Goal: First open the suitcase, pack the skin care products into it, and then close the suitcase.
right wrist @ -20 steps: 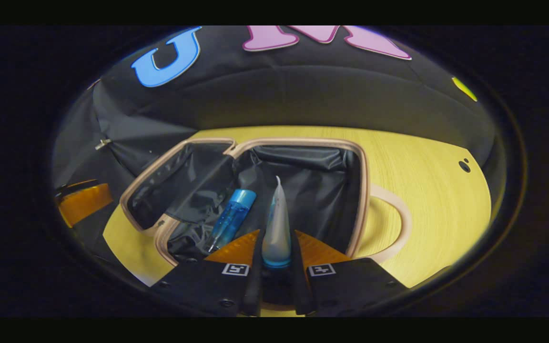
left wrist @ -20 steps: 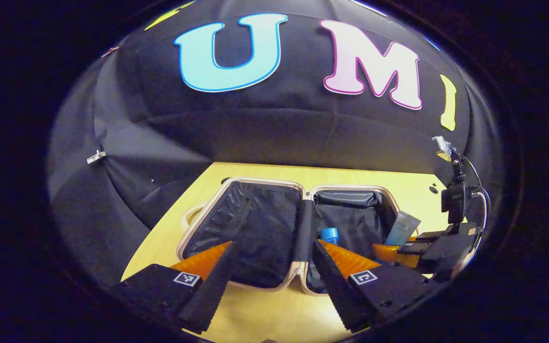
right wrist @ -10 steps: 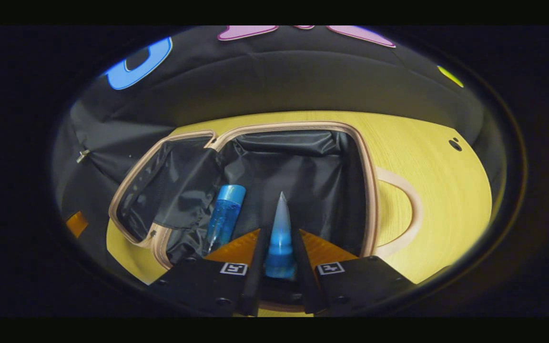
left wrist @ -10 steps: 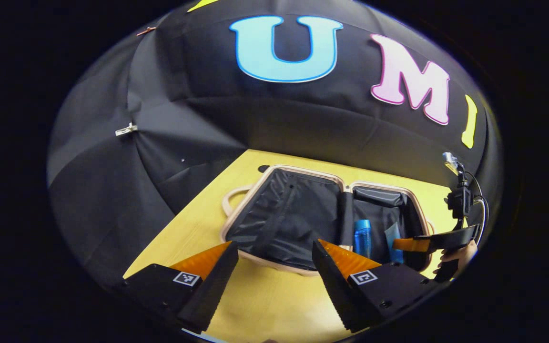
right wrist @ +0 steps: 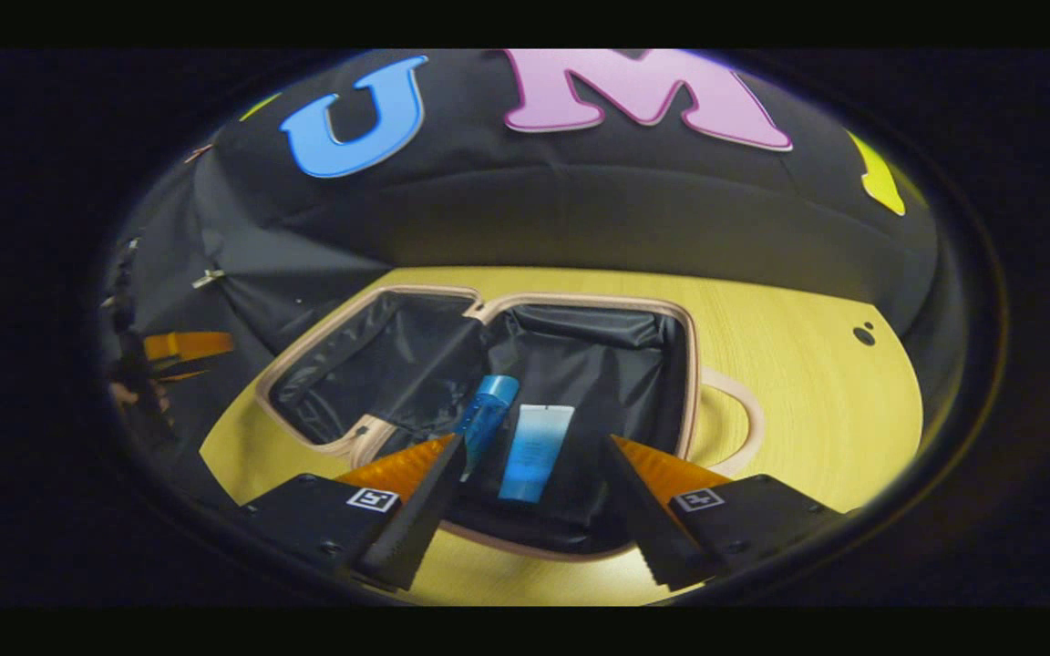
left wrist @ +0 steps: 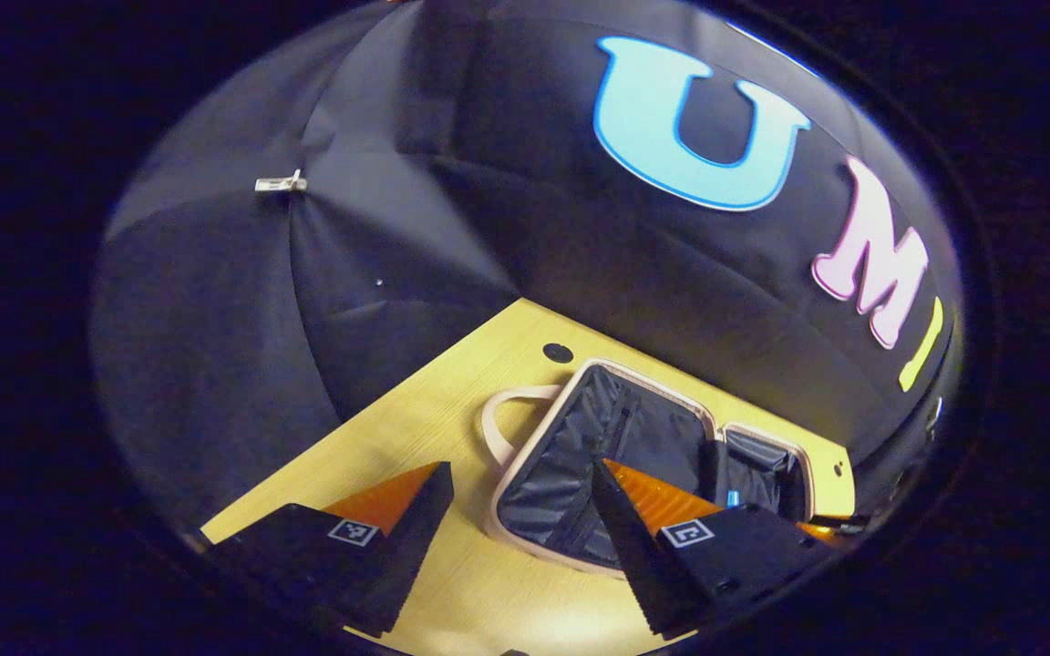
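Note:
The beige suitcase lies open on the table, both black-lined halves facing up. In its right half a blue bottle and a pale blue tube lie side by side. My right gripper hovers open just above the tube and holds nothing. In the left gripper view the suitcase sits to the right, with the bottle's blue cap peeking from the far half. My left gripper is open and empty over the table by the suitcase's handle. The left gripper also appears far left in the right gripper view, with a hand on it.
The yellow wooden table carries the suitcase and has a small round hole at the right and another hole beyond the handle. The black cloth wall stands close behind the table. A second handle loop sticks out on the suitcase's right.
My right gripper has opened and let go of the tube, which now lies flat beside the blue bottle. My left gripper has swung left, away from the suitcase's middle.

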Demonstrator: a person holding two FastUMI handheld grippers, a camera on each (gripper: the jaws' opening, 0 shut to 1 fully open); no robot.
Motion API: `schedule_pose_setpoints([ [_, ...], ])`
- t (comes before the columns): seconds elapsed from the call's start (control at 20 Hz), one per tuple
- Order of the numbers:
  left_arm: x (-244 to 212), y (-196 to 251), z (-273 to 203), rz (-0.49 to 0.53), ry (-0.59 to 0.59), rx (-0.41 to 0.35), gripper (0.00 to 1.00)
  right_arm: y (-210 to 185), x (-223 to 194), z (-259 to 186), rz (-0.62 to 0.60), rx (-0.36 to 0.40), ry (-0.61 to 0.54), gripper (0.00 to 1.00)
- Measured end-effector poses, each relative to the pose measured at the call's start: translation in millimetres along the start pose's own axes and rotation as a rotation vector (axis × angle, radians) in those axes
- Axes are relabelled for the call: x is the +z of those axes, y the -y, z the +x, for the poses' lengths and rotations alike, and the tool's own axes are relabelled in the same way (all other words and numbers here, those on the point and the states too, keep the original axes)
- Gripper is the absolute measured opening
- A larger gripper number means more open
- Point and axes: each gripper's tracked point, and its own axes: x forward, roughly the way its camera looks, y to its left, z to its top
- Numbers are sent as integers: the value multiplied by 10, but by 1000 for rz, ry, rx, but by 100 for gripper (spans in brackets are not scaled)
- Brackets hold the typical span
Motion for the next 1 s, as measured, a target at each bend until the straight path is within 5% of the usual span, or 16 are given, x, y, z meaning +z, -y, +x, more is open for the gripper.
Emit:
schedule_pose_setpoints([
  [0.1, 111, -214, 282, -48, -9, -6, 97, -29, 1, -212, -8, 18, 27, 89],
  [0.15, 139, -275, 472, -72, -17, -11, 97, -36, -14, -298, -8, 24, 37, 98],
  [0.35, 31, -216, 1068, -288, -133, -81, 95, -6, -155, -610, -47, 34, 38, 97],
  [0.4, -14, -220, 1183, -331, -160, -88, 89, -37, -188, -686, -59, 44, 36, 98],
  [0.5, -115, -224, 1405, -363, -191, -87, 95, -49, -293, -816, -66, 54, 24, 89],
  [0.55, -173, -218, 1471, -373, -217, -83, 94, -44, -348, -858, -68, 56, 19, 98],
  [0.65, -219, -161, 1555, -400, -241, -91, 92, 4, -465, -892, -69, 46, -1, 98],
  [0.75, -155, -153, 1572, -409, -223, -85, 71, 71, -584, -920, -43, 39, -30, 89],
  [0.8, -106, -218, 1569, -395, -205, -47, 55, 96, -594, -938, -26, 37, -26, 98],
  [0.9, -57, -197, 1439, -391, -199, -37, 18, 198, -618, -968, -7, 27, -25, 98],
  [1.0, 68, -176, 1325, -322, -178, -36, 12, 301, -610, -1001, 11, 15, -25, 98],
])
